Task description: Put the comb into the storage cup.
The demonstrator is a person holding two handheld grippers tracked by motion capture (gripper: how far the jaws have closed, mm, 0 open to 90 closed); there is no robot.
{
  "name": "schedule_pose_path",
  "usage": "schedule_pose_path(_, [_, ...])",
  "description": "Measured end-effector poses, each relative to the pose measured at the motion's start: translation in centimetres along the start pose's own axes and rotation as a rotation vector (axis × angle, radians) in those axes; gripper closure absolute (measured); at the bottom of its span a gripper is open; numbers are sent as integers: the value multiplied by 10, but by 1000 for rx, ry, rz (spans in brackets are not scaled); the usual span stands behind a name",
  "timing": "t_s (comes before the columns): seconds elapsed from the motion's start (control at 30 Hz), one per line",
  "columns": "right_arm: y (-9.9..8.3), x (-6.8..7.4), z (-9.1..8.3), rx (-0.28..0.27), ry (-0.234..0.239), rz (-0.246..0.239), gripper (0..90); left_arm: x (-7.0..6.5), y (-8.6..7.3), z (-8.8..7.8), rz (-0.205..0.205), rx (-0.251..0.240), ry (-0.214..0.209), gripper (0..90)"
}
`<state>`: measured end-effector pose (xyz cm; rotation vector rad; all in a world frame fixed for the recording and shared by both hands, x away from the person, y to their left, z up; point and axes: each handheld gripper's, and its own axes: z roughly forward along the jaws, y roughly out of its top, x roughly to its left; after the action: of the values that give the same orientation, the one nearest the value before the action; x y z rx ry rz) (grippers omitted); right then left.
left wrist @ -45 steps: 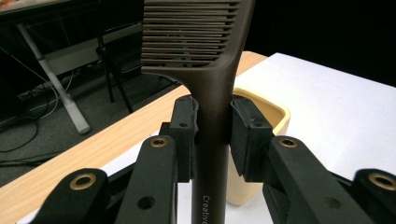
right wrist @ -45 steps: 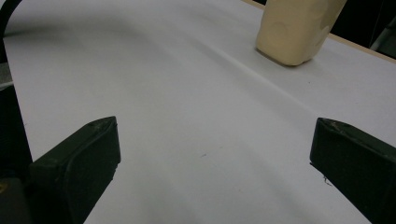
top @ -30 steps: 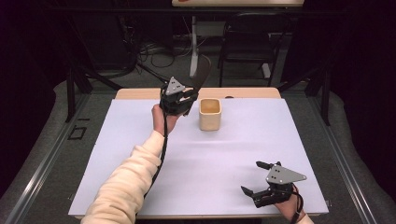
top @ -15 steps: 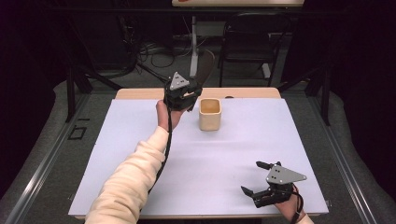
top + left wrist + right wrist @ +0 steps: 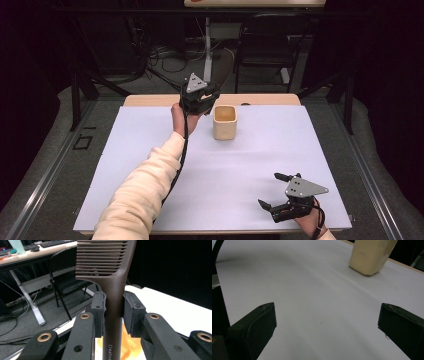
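Two black pads of the left gripper [image 5: 113, 312] pinch the handle of a brown comb [image 5: 110, 277], which stands upright with its teeth above the jaws. In the high view this gripper [image 5: 198, 95] hangs just beside the beige cup [image 5: 224, 122], at the far edge of the white table [image 5: 150, 150]. Near the front edge, the right gripper [image 5: 274, 190] rests with jaws spread wide, holding nothing.

Bright table, dark bkgd (foreground blurred)
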<state>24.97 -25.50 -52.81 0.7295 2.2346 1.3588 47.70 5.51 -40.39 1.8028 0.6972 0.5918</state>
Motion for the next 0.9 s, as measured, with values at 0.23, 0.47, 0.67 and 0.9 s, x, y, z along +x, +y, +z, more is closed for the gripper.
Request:
schedule_pose_path(0.23, [0, 0, 0, -1, 0, -1, 14, -3, 4, 5, 8, -10, 0, 722])
schedule_pose_path(0.47, [0, 0, 0, -1, 0, -1, 15, -7, 9, 8, 17, -18, -2, 722])
schedule_pose_path(0.67, [0, 0, 0, -3, 0, 2, 15, -10, 10, 12, 20, -26, -3, 722])
schedule_pose_path(0.9, [0, 0, 0, -3, 1, 2, 15, -13, 10, 16, 27, -38, -7, 722])
